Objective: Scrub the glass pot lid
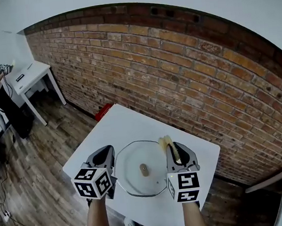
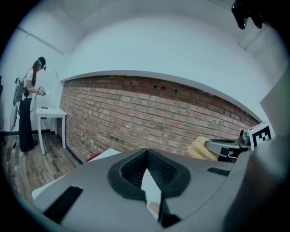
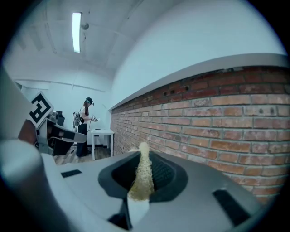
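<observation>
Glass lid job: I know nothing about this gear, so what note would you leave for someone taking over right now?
Left gripper: shut, at the glass lid's left rim; whether it pinches the rim is unclear.
Right gripper: shut on a yellow scrub pad, at the lid's right.
Lid: knob up, between the grippers, over the white table.
Done: pad in grip.
Left: scrubbing the lid.

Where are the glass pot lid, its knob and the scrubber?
glass pot lid (image 1: 127, 162): head view, clear glass left of the knob.
knob (image 1: 144, 170): head view, its top.
scrubber (image 3: 142, 174): right gripper view, middle of the yellow fibrous strip.
</observation>
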`<state>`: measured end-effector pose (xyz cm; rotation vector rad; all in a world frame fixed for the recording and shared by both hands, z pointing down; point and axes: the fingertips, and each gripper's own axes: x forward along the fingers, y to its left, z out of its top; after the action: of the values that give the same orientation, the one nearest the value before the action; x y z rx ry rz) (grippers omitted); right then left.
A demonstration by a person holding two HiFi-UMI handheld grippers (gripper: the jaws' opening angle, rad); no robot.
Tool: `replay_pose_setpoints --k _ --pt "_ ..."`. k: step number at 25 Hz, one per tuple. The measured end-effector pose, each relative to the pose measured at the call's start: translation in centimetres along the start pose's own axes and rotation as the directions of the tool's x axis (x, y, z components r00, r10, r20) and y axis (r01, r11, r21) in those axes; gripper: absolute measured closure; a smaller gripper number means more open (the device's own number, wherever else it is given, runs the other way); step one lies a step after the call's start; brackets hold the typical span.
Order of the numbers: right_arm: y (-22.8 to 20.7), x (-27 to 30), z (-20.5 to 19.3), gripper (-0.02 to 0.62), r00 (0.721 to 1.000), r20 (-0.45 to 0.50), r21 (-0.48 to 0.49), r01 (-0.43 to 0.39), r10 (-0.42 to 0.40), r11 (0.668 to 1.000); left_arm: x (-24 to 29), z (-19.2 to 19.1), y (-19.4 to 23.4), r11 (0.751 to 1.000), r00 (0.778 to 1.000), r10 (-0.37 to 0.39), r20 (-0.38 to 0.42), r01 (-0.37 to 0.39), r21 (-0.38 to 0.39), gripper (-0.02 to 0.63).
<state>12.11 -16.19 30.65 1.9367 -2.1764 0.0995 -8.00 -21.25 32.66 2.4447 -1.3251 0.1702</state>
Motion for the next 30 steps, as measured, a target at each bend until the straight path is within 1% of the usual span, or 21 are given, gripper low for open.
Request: replay_pose_setpoints --k 6,10,14,18,21,25,30 --pt "-0.9 -2.0 5.8 0.537 0.991 0.125 -0.014 0.046 -0.044 0.999 -0.4 5.6 -3.7 0.995 0.993 -0.069 0.092 0.062 0.075 0.595" --pt "-1.0 -3.2 8.0 0.537 0.985 0.162 -0.018 0.069 -0.065 0.997 -1.1 8.3 -5.2 0.990 0.984 -0.094 0.151 0.077 0.118 0.595" --pt "-1.3 -4.1 9.7 0.537 0.975 0.209 -0.014 0.082 -0.077 0.997 -2.6 11.5 -7.0 0.975 0.961 -0.130 0.245 0.080 0.206 0.595" --pt "-2.2 -4.6 11.6 0.537 0.964 0.248 -0.009 0.101 -0.096 0.995 -3.3 14.5 -8.6 0.964 0.938 -0.160 0.307 0.081 0.252 0.595" --pt "-2.3 -4.8 11.7 0.537 0.962 0.253 -0.003 0.107 -0.103 0.994 -2.7 14.2 -9.0 0.960 0.940 -0.162 0.300 0.080 0.267 0.595" --pt "-2.4 -4.9 10.9 0.537 0.964 0.243 0.011 0.110 -0.109 0.994 -2.2 13.3 -9.4 0.957 0.941 -0.180 0.288 0.100 0.271 0.595" --pt "-2.7 -5.1 10.7 0.537 0.964 0.238 0.008 0.120 -0.119 0.993 -2.0 13.5 -9.6 0.956 0.938 -0.187 0.291 0.106 0.273 0.595"
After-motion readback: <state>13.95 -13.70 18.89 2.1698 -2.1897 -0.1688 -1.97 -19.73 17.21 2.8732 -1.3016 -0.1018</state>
